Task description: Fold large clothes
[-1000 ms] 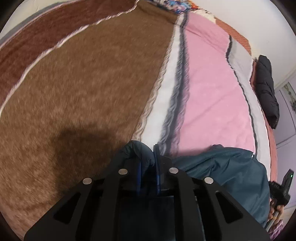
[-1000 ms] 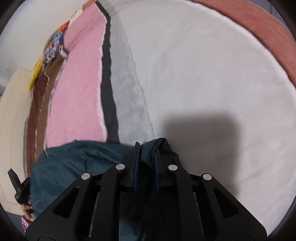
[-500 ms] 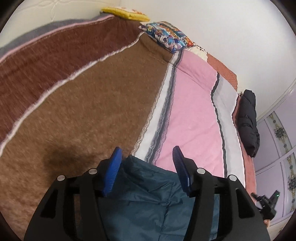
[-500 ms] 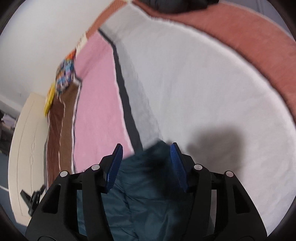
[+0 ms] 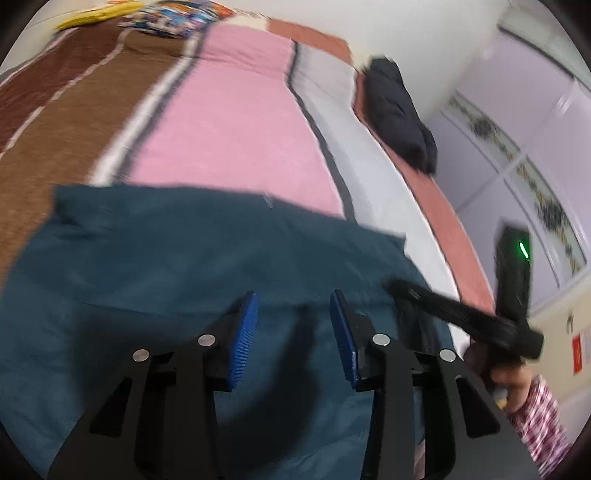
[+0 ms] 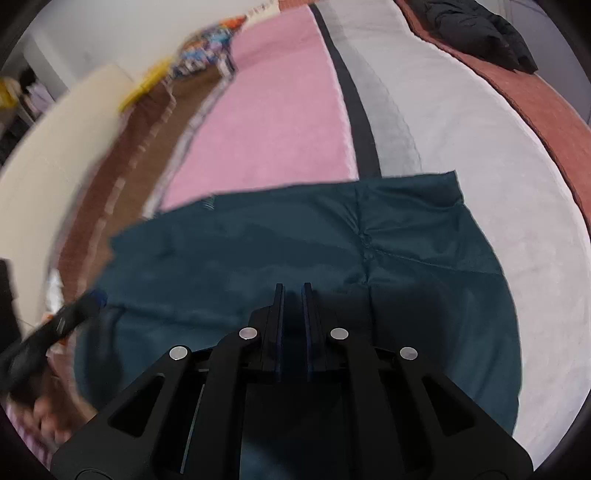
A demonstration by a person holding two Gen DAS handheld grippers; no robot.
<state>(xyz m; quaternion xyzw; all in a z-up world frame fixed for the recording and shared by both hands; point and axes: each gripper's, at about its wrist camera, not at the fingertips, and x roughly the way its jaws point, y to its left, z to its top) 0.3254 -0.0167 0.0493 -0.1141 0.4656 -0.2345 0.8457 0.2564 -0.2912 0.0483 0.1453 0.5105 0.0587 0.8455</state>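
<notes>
Closing, left gripper [image 5: 293, 326]: blue ribbed fingers [image 5: 243, 332] stand moderately apart, nothing between them, poised above the teal jacket [image 5: 177, 251]. Right gripper [image 6: 293, 310]: fingers [image 6: 279, 314] also closing, now down to a narrow slit, dark inner faces nearly parallel; no cloth seen in the gap, the jacket [image 6: 295, 240] lying below and ahead of the tips.

Jacket: smooth, slightly puffy synthetic shell, dark teal, folded into a broad roughly rectangular slab. Far edge straight, crossing the bed's stripes; far right corner [image 6: 452, 177] squared and lying flat. A stitched seam with a small pucker runs down the right half in the right wrist view.

Bed [image 5: 229, 122]: cover of long plush stripes, brown, white, pink, grey-black, pale grey, then a rust-red border. Fleecy nap, no wrinkles visible.

Open room: wide bare blanket beyond the jacket's far edge and to its right. A black garment [image 5: 399, 118] is heaped on the rust border, well apart. Patterned pillow [image 5: 173, 22] at the bed's head. White headboard panel [image 6: 48, 147] bounds the left side. Left wrist view blurred; the right hand [image 5: 495, 369] grips the other gripper's handle at the frame's right.
</notes>
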